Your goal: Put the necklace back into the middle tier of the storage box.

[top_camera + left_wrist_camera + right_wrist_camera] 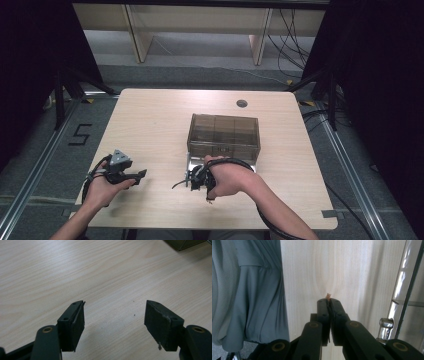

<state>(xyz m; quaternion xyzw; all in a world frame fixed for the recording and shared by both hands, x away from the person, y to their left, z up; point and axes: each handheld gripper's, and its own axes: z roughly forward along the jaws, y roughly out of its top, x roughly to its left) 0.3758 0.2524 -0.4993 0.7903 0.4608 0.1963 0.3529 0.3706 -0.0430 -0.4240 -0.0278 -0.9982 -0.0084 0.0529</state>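
My right gripper (pixel 189 180) (pixel 329 300) lies low over the wooden table (pixel 150 120), just in front of a dark see-through box (pixel 223 132), and points toward the table's left. Its jaws are shut, and a tiny brownish bit (pixel 328 295) sticks out from between the tips; I cannot tell what it is. My left gripper (pixel 140 175) (pixel 115 317) rests near the front left of the table with its jaws wide open over bare wood and nothing between them.
A clear plastic part (pixel 192 161) (pixel 404 277) juts out at the foot of the box, close beside my right gripper. A corner of the box (pixel 185 243) shows in the left gripper view. The person's grey garment (pixel 249 290) hangs at the table's front edge.
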